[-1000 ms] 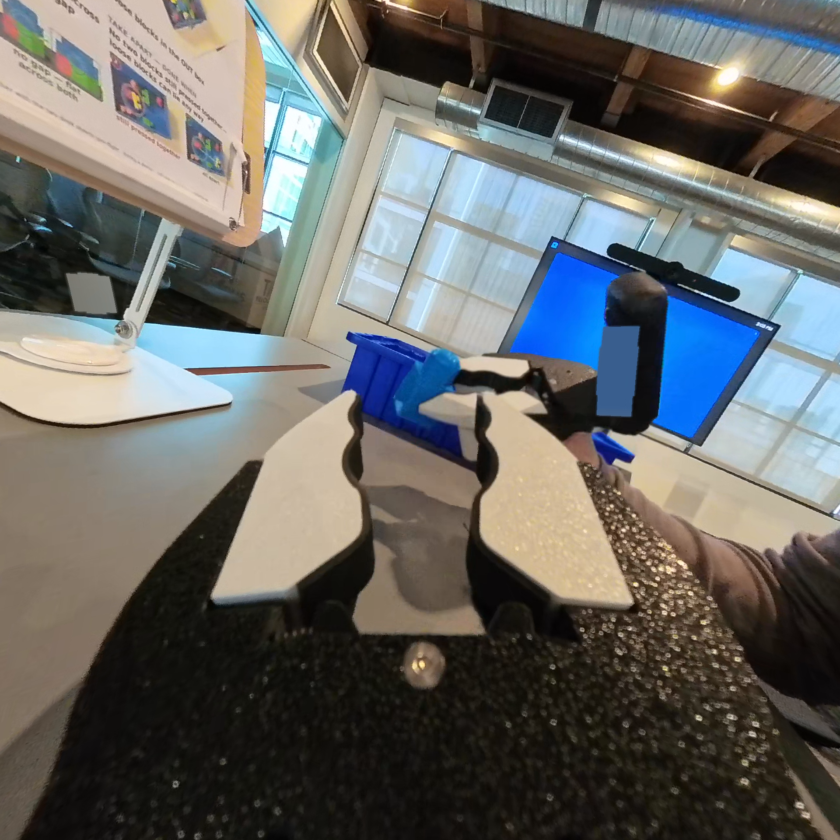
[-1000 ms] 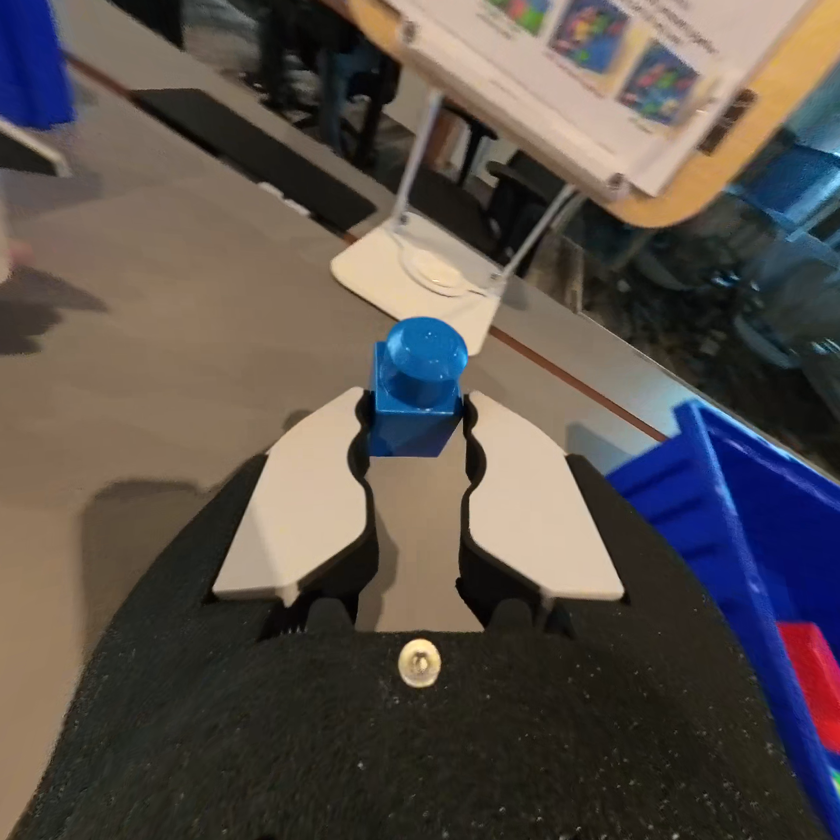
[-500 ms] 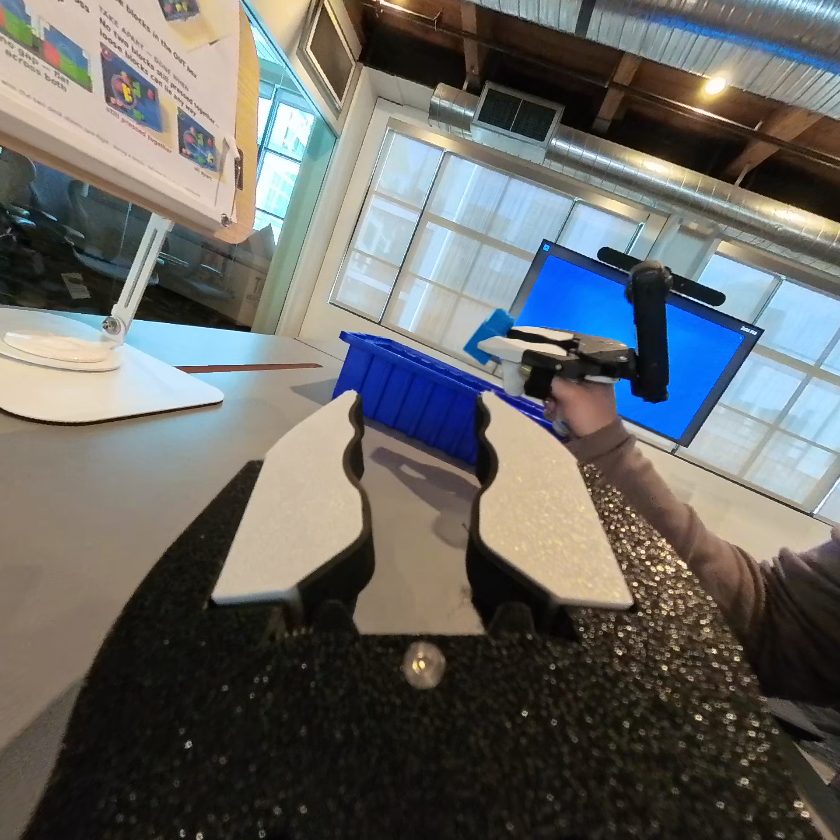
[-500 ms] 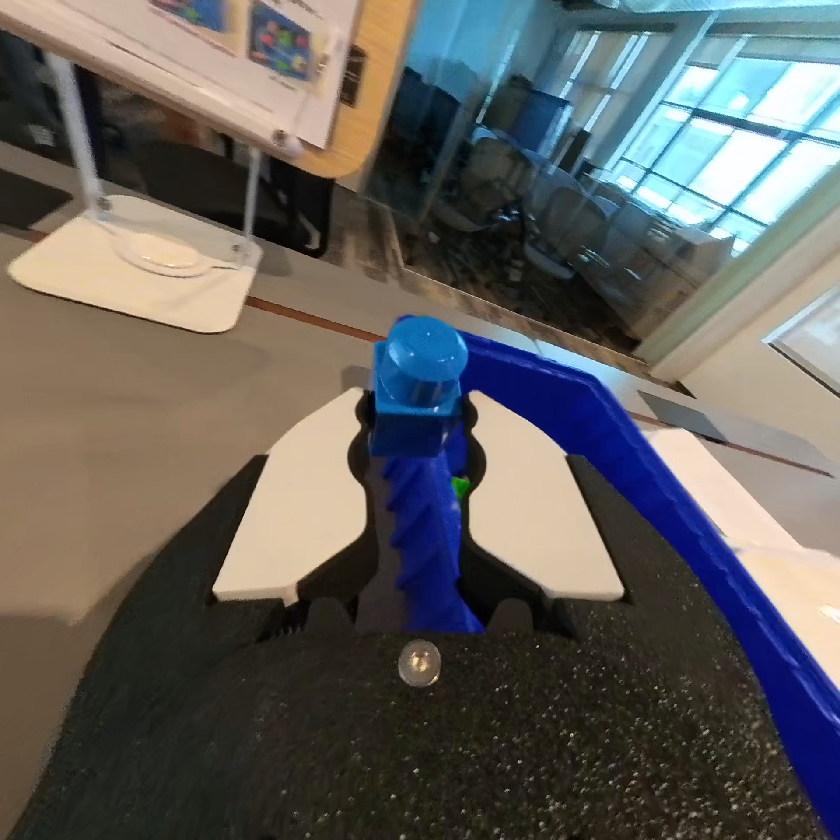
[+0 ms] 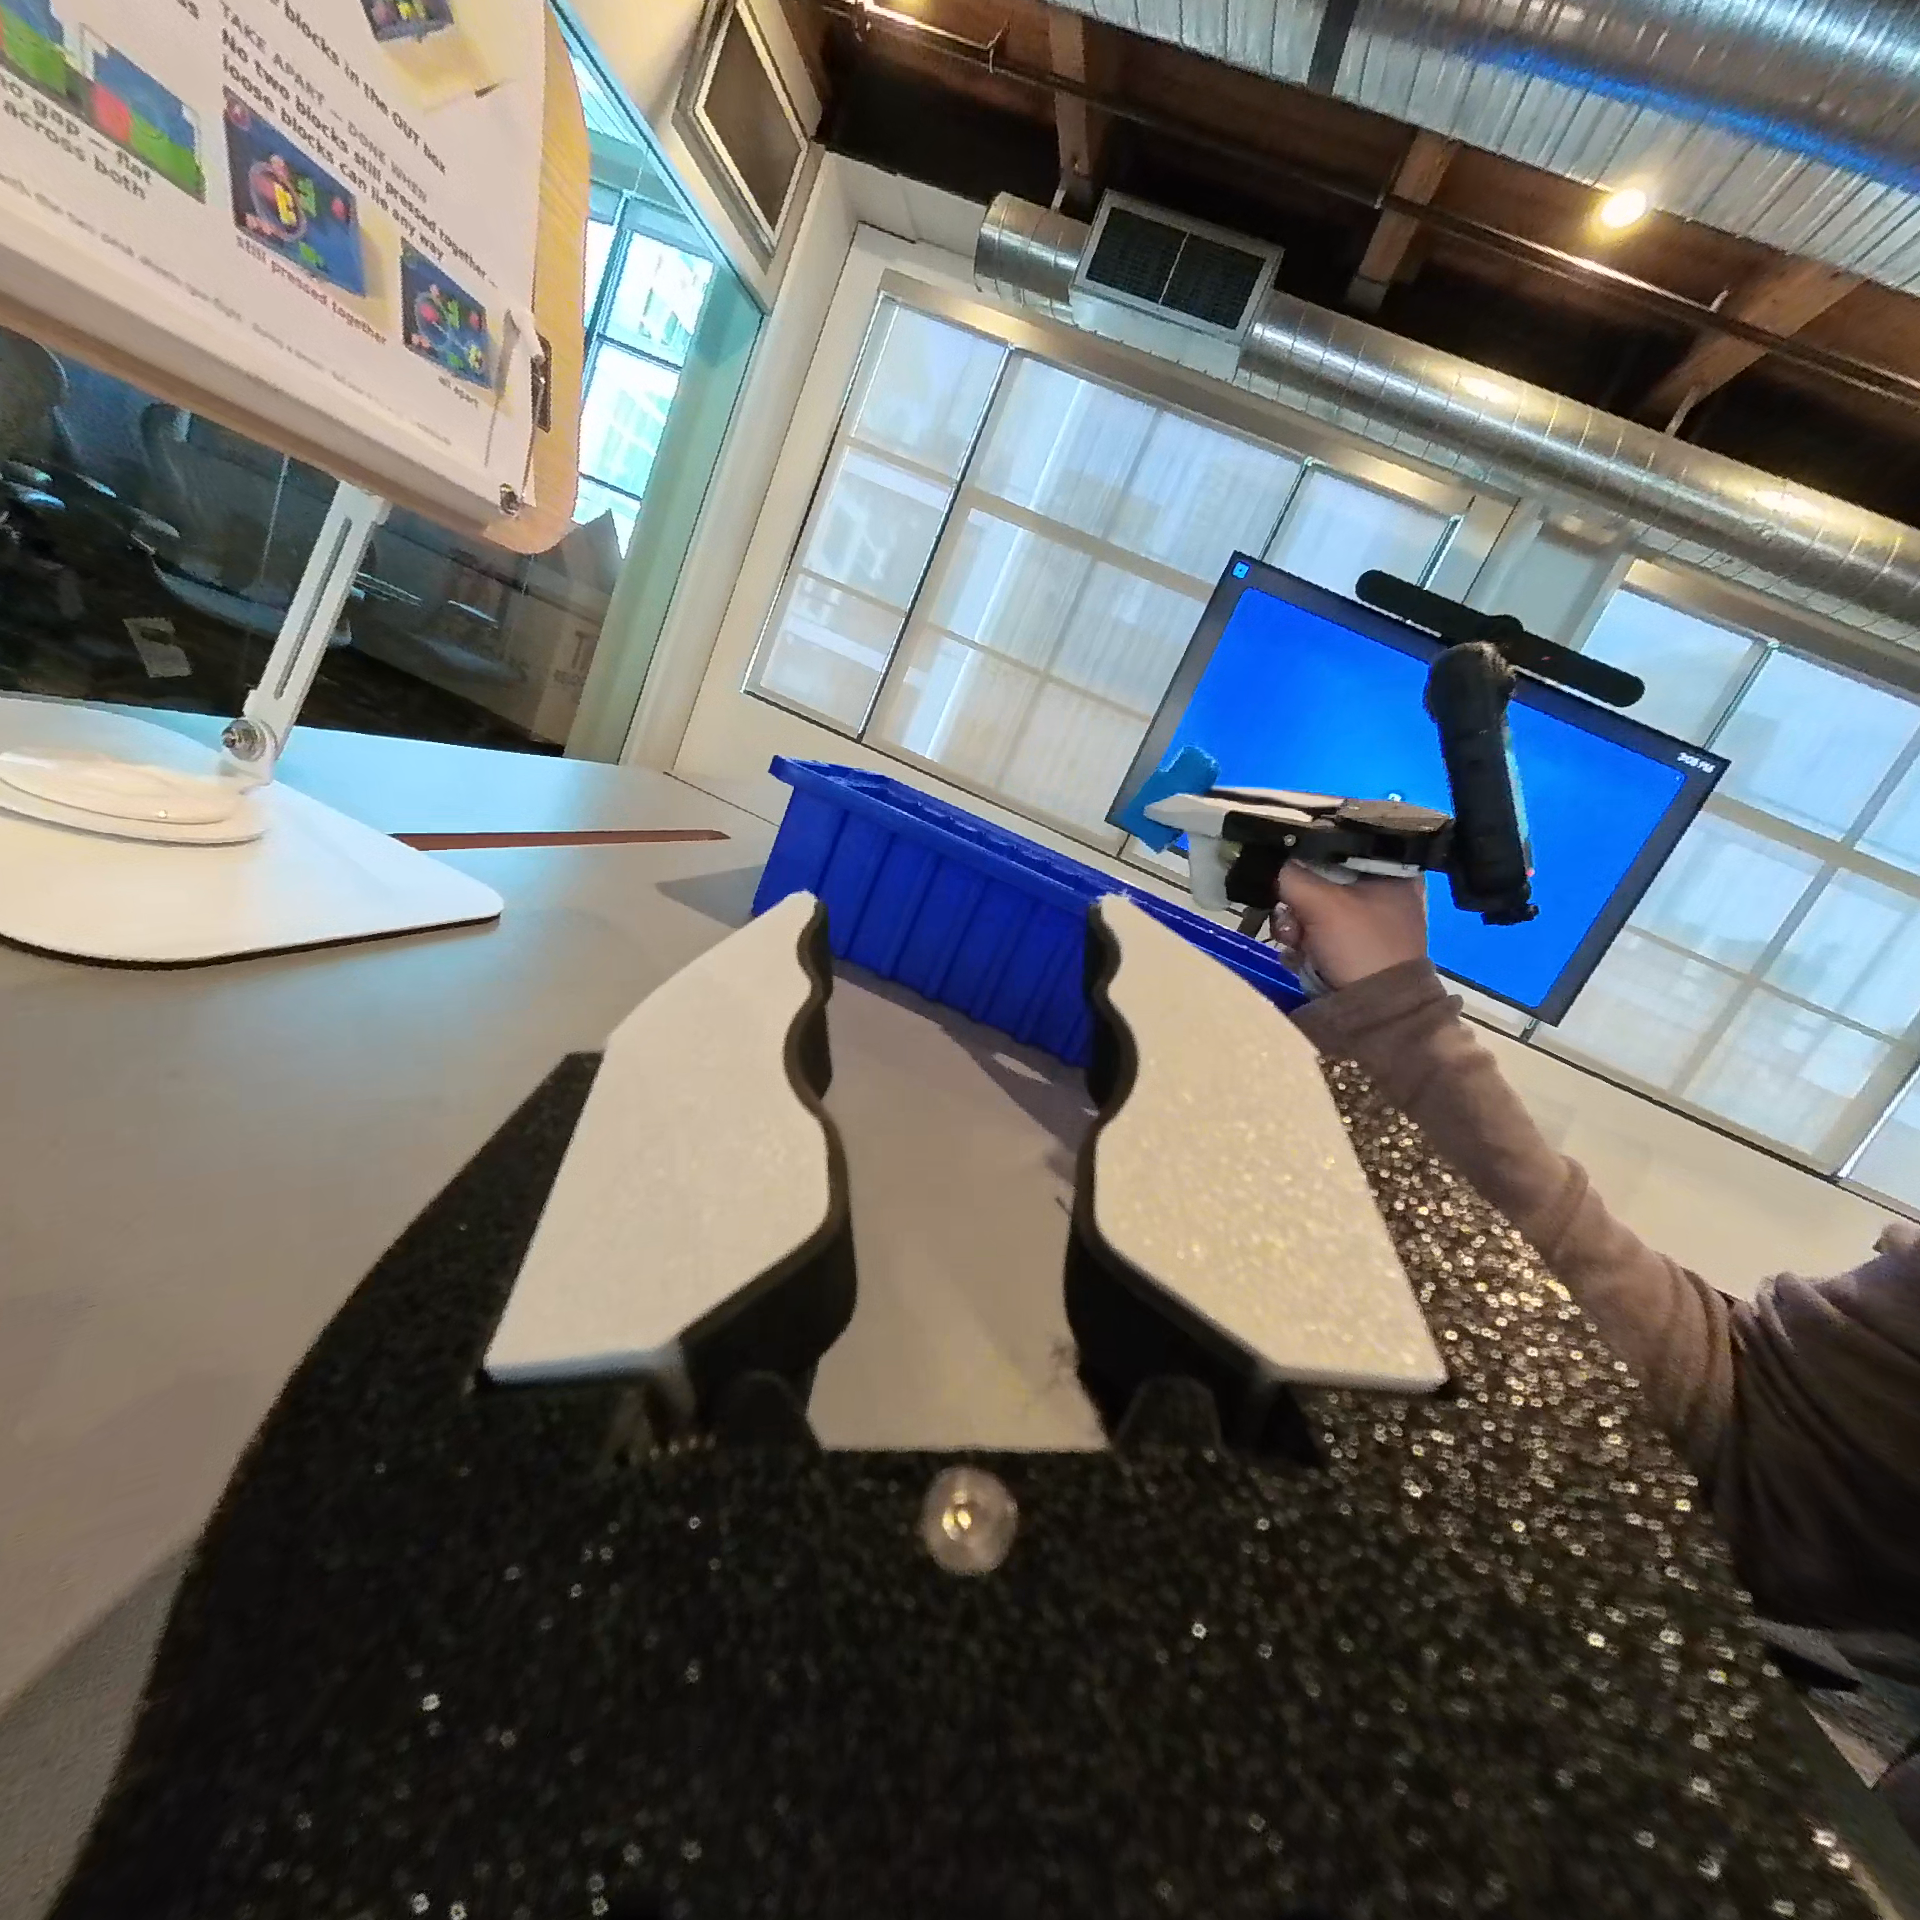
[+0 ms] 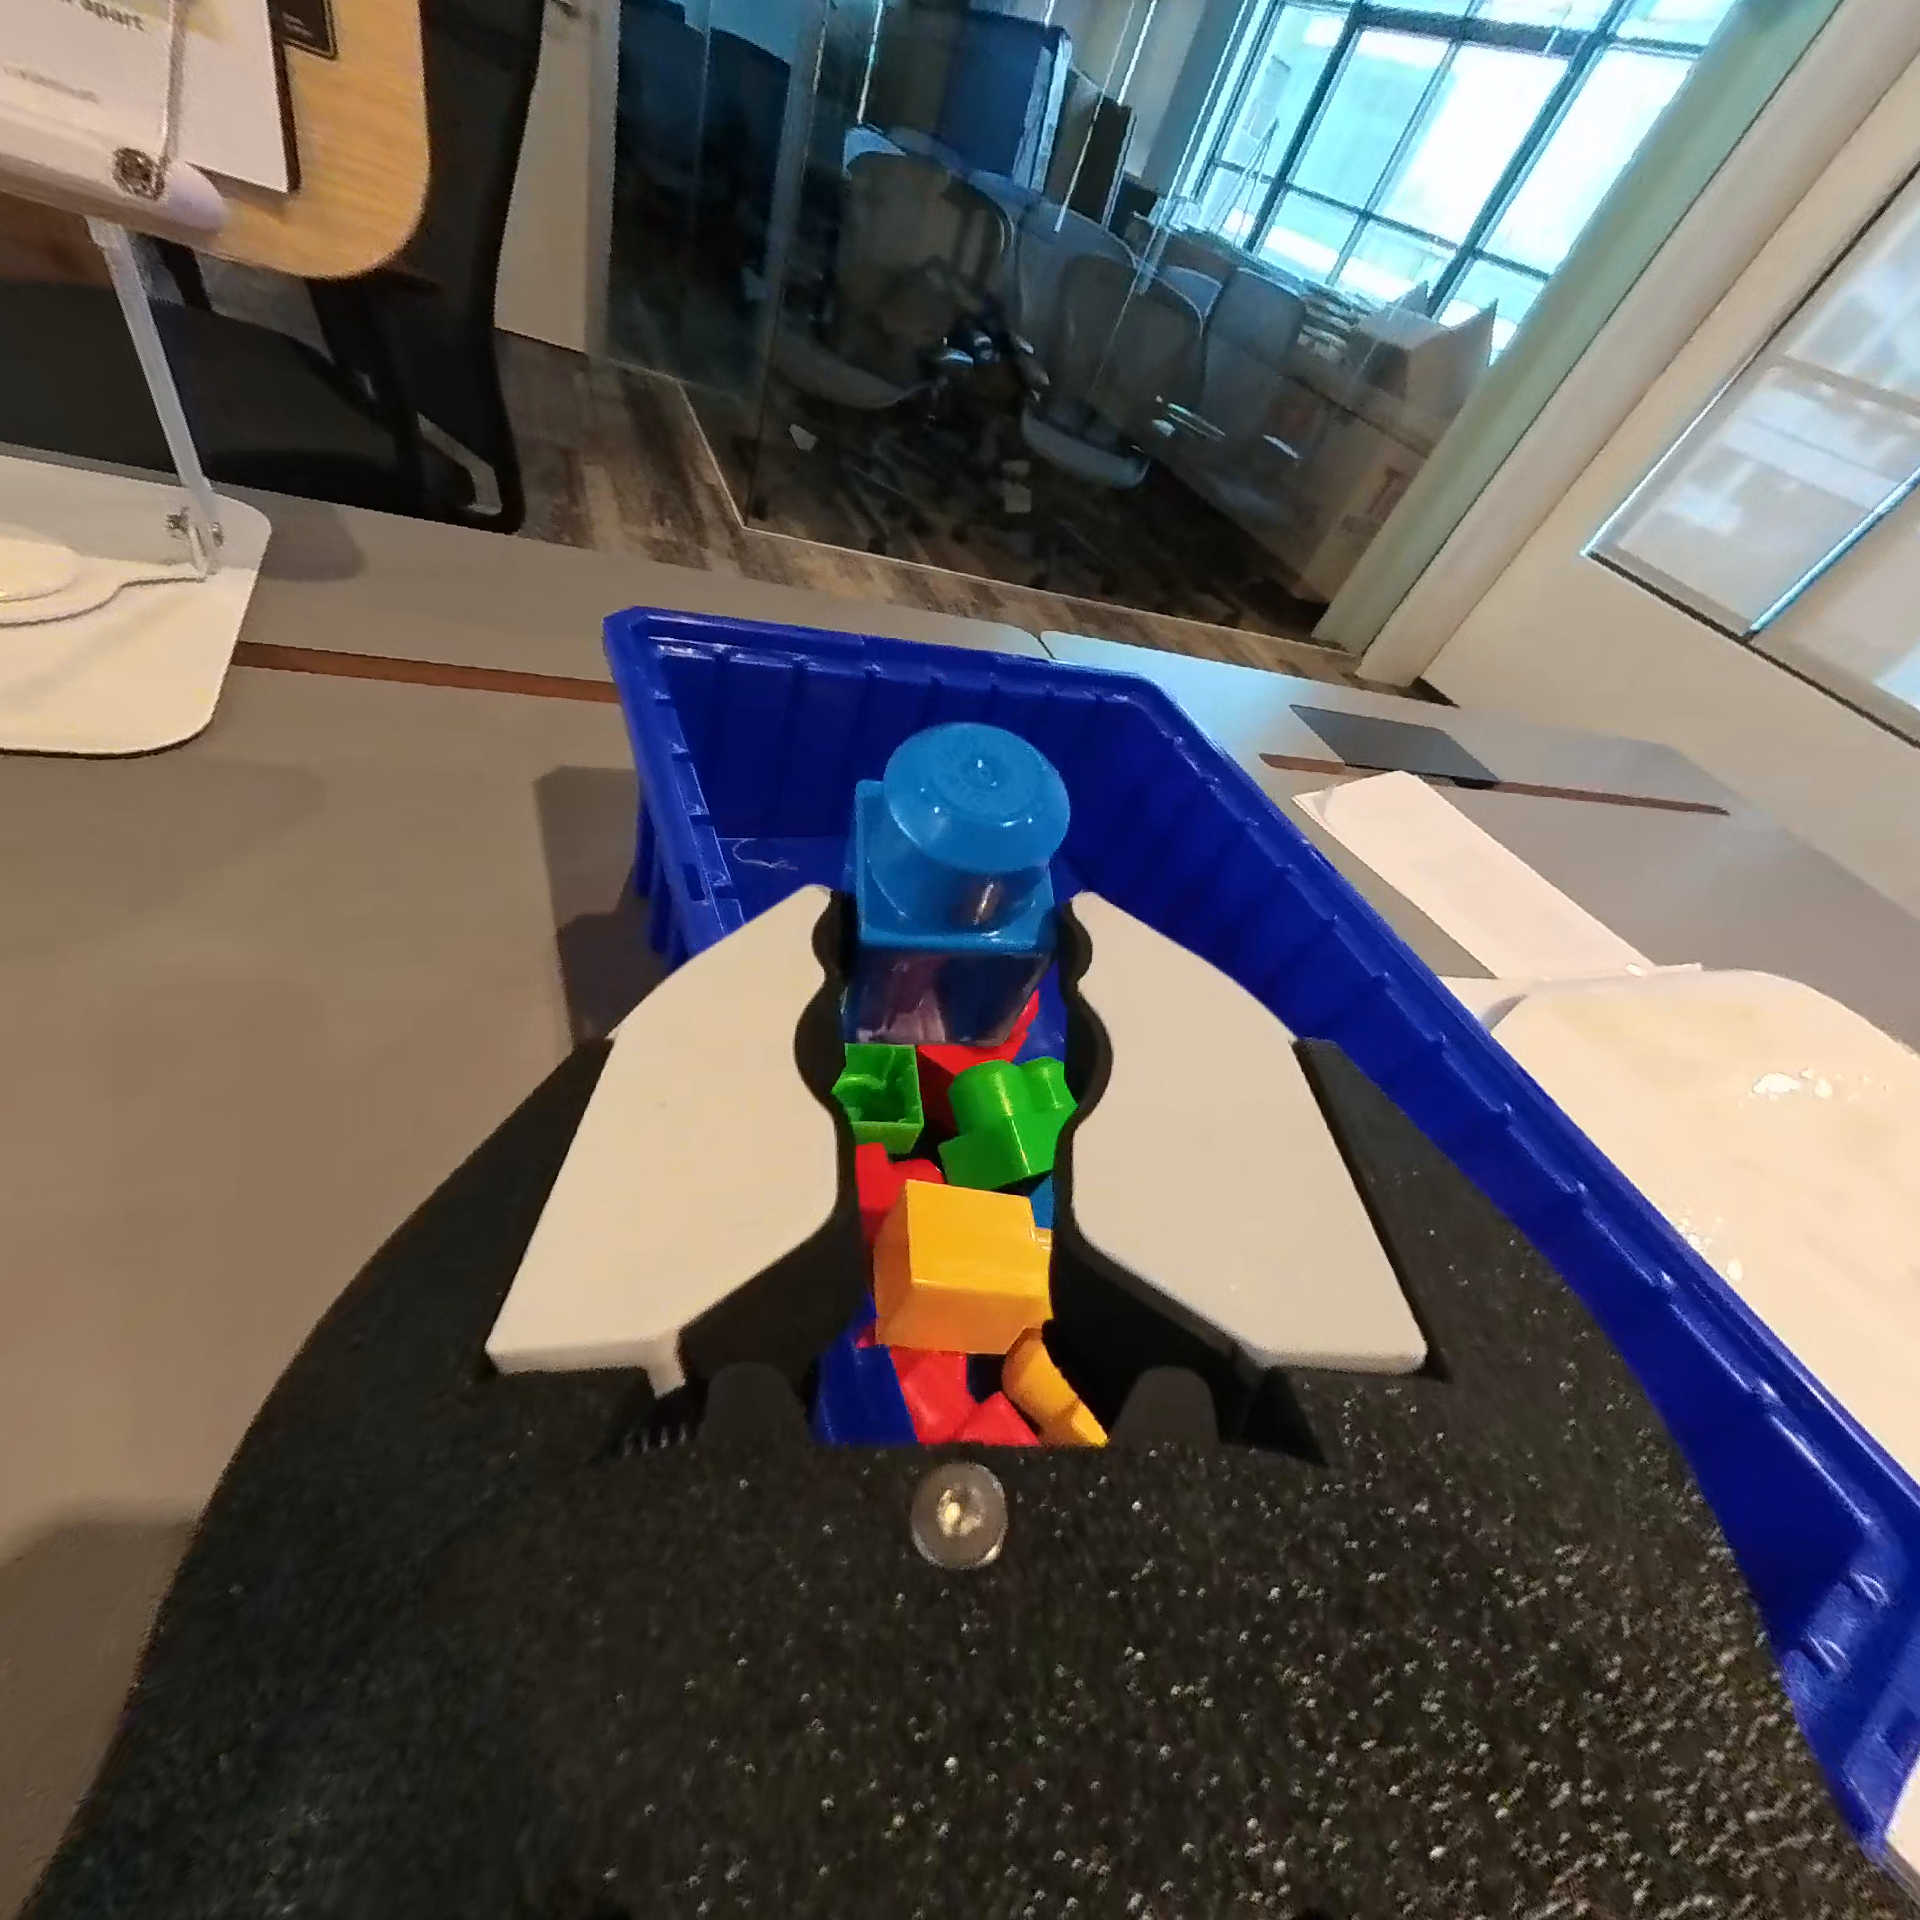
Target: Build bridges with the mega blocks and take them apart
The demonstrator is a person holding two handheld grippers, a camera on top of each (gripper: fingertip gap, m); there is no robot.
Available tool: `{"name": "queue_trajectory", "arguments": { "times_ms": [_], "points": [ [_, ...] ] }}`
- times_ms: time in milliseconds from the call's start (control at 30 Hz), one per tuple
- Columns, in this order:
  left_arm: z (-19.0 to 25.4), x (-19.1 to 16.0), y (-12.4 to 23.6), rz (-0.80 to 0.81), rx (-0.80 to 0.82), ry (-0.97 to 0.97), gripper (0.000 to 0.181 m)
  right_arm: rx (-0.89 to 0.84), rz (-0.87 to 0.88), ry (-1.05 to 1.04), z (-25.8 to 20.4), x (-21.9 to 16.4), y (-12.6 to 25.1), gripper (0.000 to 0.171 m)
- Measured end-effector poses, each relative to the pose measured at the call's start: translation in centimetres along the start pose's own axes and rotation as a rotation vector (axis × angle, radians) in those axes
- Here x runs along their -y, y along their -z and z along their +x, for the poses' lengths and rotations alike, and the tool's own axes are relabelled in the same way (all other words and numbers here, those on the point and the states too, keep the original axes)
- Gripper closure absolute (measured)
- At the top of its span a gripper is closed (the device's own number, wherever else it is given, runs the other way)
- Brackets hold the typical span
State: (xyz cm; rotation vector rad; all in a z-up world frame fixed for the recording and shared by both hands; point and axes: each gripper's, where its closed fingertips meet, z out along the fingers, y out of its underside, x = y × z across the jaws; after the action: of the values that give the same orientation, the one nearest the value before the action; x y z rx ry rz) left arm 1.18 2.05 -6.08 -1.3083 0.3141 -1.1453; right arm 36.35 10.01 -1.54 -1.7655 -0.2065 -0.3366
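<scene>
My right gripper (image 6: 951,935) is shut on a small blue block (image 6: 956,862) with one round stud and holds it in the air above the blue bin (image 6: 1351,935). Several loose blocks lie in the bin below: green (image 6: 1003,1127), yellow (image 6: 961,1268) and red (image 6: 935,1392). In the left wrist view the right gripper (image 5: 1195,821) shows far off with the blue block (image 5: 1174,795) at its tips, above the bin (image 5: 956,914). My left gripper (image 5: 956,956) is open and empty, low over the grey table (image 5: 260,1091) just before the bin.
A white stand (image 5: 208,883) holding an instruction sheet (image 5: 260,208) is on the table at left. A white sheet of paper (image 6: 1455,873) and a white pad (image 6: 1714,1122) lie right of the bin. A blue screen (image 5: 1351,769) and windows are behind. Across from one pair of fingers to the other is roughly 35 cm.
My right gripper has carried the blue block from over the table to above the bin, still gripped. My left gripper has stayed open and barely moved.
</scene>
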Motion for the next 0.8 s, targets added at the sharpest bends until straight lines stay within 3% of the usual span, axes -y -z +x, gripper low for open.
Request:
{"name": "queue_trajectory", "arguments": {
  "times_ms": [800],
  "points": [
    [0.0,0.0,0.0,-0.002,-0.009,0.017,0.135,-0.16,-0.247,0.097,2.5,-3.5,-0.5,0.133]
  ]
}}
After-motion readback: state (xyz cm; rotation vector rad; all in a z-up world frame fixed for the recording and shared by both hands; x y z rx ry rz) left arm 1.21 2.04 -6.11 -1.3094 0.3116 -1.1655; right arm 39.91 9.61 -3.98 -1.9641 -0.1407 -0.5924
